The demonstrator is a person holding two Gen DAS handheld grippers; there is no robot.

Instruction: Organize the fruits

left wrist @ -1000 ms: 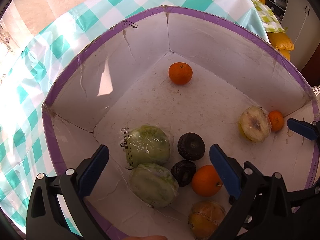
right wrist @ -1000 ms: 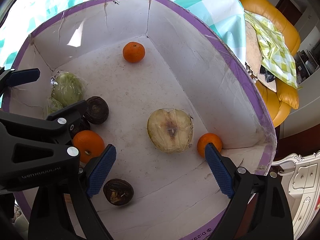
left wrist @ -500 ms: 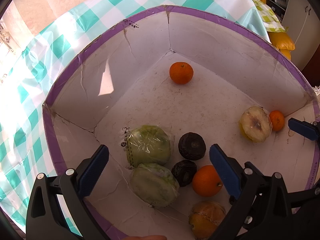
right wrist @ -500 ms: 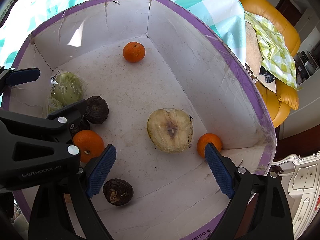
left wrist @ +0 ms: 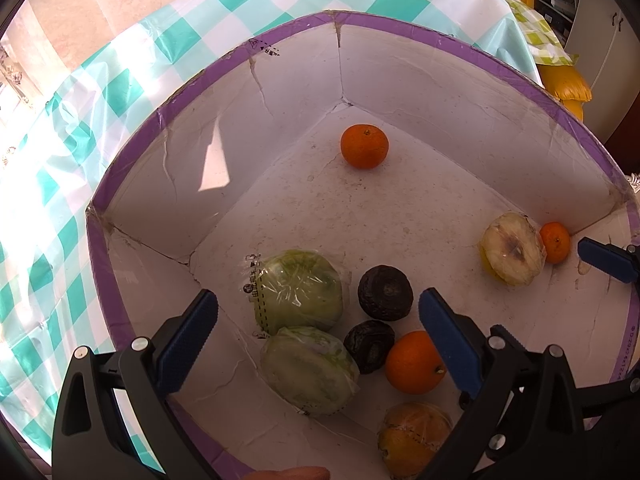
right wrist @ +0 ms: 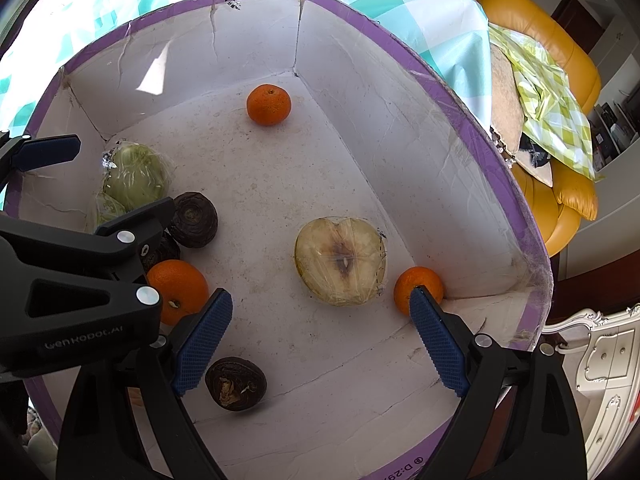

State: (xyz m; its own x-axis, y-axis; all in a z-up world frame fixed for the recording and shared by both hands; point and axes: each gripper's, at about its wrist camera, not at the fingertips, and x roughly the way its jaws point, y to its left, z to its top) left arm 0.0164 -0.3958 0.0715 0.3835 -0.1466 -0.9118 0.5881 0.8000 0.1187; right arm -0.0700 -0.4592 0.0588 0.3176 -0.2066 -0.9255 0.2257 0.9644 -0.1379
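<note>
While both claws are hovering open and empty | left gripper (left wrist: 318, 338) is framing two film-wrapped green cabbages (left wrist: 298, 290) in white purple-rimmed cardboard box (right wrist: 440, 92) | right gripper (right wrist: 320, 338) is facing wrapped halved apple (right wrist: 341, 266) | risk: slick film is slipping between pads; small orange tangerine (right wrist: 418, 288) beside right finger is getting nudged.

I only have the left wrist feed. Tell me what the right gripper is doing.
Observer: The right gripper is open and empty, with the wrapped apple half ahead between its fingers.
Operator: List any fruit I'm missing.
Observer: A third dark wrinkled fruit lies just beside its left finger.
Operator: Check its right fingertip.
Observer: It overlaps the small orange in view; contact is unclear.
</note>
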